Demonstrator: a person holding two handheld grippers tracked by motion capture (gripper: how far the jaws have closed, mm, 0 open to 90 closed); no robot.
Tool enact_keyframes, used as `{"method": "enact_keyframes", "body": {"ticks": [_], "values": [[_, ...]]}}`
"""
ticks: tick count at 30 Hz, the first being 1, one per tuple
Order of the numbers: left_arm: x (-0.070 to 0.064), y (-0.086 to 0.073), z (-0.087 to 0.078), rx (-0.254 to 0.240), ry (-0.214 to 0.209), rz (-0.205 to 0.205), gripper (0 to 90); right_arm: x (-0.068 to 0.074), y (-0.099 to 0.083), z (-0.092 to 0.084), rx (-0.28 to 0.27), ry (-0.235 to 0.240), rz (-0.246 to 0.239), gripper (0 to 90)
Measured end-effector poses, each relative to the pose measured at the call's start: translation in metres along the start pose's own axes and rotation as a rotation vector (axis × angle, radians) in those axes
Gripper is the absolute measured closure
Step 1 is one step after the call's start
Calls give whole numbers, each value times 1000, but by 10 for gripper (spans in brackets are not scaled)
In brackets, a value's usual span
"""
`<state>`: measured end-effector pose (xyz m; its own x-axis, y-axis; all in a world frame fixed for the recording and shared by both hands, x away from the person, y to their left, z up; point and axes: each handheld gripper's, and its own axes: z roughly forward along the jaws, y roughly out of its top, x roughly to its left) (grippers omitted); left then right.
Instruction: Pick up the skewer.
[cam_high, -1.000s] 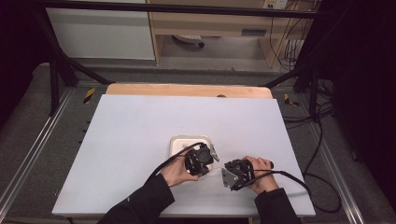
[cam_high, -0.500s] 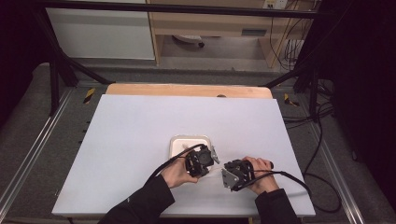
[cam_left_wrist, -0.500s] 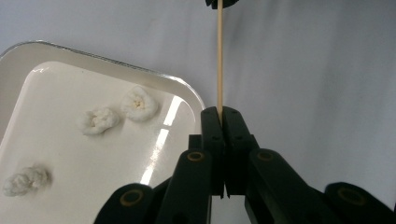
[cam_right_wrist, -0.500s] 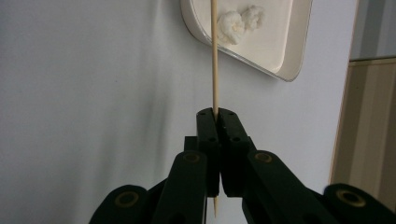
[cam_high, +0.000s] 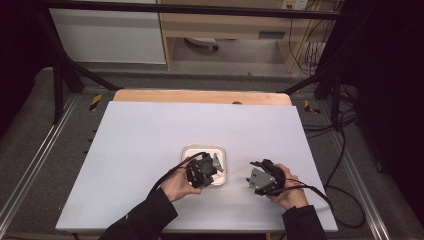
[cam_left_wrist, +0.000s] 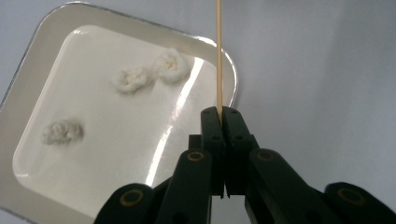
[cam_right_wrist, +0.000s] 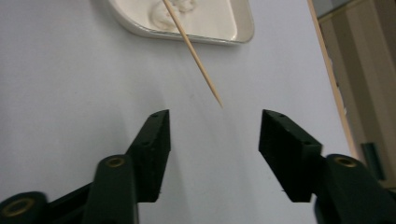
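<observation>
A thin wooden skewer (cam_left_wrist: 218, 56) sits pinched between the closed fingers of our left gripper (cam_left_wrist: 222, 114), its shaft running out past the corner of a shallow white tray (cam_left_wrist: 32, 51) and over the bare tabletop (cam_high: 150, 130). In the right gripper view its pointed tip hangs just above the surface, between and slightly ahead of our right gripper (cam_right_wrist: 214, 126), whose fingers stand wide apart and hold nothing. Three small white fluffy lumps (cam_left_wrist: 135, 78), perhaps cotton or marshmallow, lie on the tray floor, two touching and one well apart. We judge the risk to be in the handover: the skewer is slender and held only at one end, so a closing grip that lands off-centre could tilt it, bend it or flick it loose onto the tabletop.
</observation>
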<state>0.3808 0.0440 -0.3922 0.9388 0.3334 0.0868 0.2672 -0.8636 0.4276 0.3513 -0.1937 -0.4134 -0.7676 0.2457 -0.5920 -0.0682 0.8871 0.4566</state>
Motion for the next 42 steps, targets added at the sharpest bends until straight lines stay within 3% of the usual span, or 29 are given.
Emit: {"method": "enact_keyframes", "body": {"ticks": [2, 3, 7, 12, 19, 32, 42], "values": [[2, -4, -3, -8, -2, -11, 891, -2, -6, 2, -9, 6, 109, 362], [3, -6, -5, -15, -1, -17, 891, -2, -6, 2, -9, 6, 109, 362], [6, -17, -11, -45, 9, -40, 890, -5, -14, 5, 2, 11, 277, 244], [10, -34, -19, -96, 14, -88, 890, -5, -24, 6, 14, 19, 435, 144], [13, -63, -31, -176, 40, -150, 890, -4, -34, 6, 17, 87, 609, 65], [12, -114, -43, -312, 97, -264, 890, -6, -33, 5, -43, 148, 772, 29], [10, -139, -46, -386, 123, -315, 889, -10, -13, 10, -72, 168, 801, 8]]}}
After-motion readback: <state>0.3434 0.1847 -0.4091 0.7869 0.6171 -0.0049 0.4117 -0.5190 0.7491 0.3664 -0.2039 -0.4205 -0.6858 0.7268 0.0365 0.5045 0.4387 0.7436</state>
